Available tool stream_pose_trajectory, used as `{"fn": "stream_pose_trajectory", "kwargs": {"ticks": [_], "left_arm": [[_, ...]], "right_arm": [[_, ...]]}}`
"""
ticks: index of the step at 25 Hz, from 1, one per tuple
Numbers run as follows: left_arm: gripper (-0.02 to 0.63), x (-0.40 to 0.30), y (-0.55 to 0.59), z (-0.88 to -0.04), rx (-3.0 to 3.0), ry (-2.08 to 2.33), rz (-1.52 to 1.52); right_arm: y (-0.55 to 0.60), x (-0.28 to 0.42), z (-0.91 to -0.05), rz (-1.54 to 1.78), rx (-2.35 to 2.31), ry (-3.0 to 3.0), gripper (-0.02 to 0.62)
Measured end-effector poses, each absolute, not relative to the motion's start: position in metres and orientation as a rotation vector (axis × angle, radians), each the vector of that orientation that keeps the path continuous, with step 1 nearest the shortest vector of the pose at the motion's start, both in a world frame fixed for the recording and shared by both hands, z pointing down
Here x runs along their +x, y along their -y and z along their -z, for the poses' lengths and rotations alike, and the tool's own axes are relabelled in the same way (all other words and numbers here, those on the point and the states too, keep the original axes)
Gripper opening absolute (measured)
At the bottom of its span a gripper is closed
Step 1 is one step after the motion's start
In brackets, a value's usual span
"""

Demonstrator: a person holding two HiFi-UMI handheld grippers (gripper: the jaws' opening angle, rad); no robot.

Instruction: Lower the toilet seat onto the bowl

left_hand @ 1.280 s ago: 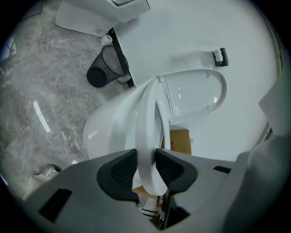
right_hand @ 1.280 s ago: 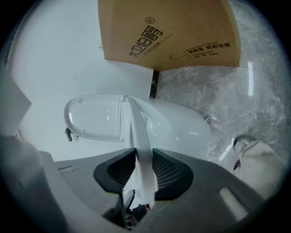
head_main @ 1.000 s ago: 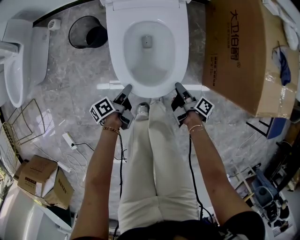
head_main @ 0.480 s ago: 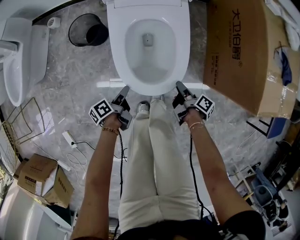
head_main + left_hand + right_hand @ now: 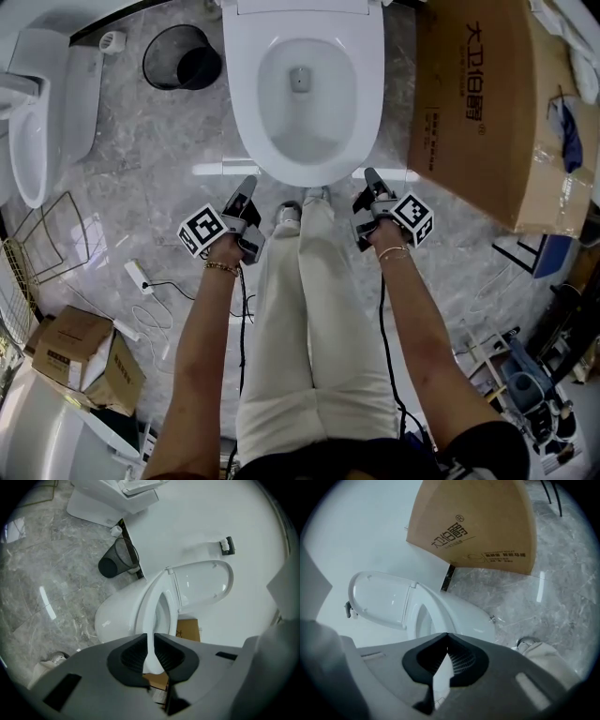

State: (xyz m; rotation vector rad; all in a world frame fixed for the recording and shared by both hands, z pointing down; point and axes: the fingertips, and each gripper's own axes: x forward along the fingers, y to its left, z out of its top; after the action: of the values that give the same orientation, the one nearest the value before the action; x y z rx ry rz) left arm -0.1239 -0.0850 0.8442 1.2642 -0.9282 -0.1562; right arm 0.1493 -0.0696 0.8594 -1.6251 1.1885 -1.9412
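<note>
A white toilet (image 5: 246, 94) fills the top middle of the head view, and its seat ring (image 5: 366, 103) lies flat on the bowl. The lid (image 5: 206, 581) stands upright against the wall, as the right gripper view also shows it (image 5: 379, 599). My left gripper (image 5: 248, 183) hovers just off the front left of the rim. Its jaws (image 5: 149, 639) have just been closing to a hairline slit, with nothing between them. My right gripper (image 5: 368, 175) sits by the front right of the rim. It (image 5: 447, 637) is shut and empty.
A black waste bin (image 5: 183, 63) stands left of the toilet and a large cardboard box (image 5: 487, 103) right of it. A second toilet (image 5: 37, 112), a wire rack (image 5: 37, 262), a small box (image 5: 84, 361) and a power strip (image 5: 139, 278) are at the left. The person's legs (image 5: 305, 309) are between my grippers.
Both grippers have drawn slightly back from the bowl's front rim, which they touched before. Their jaws have narrowed. The seat stays flat on the bowl.
</note>
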Motion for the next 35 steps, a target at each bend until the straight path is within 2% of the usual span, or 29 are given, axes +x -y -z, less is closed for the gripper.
{"fn": "stream_pose_trajectory", "kwargs": {"ticks": [3,5,10,24,35], "left_arm": [[0.008,-0.122,0.088,-0.828,1.365,0.934,0.13],[0.003,-0.122,0.094,-0.814,1.463,0.953,0.094],[0.003,-0.117,0.115,-0.768,1.806,1.027,-0.145],[0.003,-0.095,0.104,-0.656,2.254,1.038,-0.5],[0.003,-0.098,0.098,-0.576,2.293,1.154,-0.542]], "right_arm": [[0.072,0.14,-0.844,1.914,-1.605,-1.327,0.005],[0.075,0.135,-0.829,1.873,-1.617,-1.45,0.005],[0.081,0.125,-0.787,1.72,-1.684,-1.784,0.005],[0.08,0.102,-0.663,1.168,-1.813,-2.521,0.005],[0.06,0.1,-0.58,0.998,-1.766,-2.646,0.005]]}}
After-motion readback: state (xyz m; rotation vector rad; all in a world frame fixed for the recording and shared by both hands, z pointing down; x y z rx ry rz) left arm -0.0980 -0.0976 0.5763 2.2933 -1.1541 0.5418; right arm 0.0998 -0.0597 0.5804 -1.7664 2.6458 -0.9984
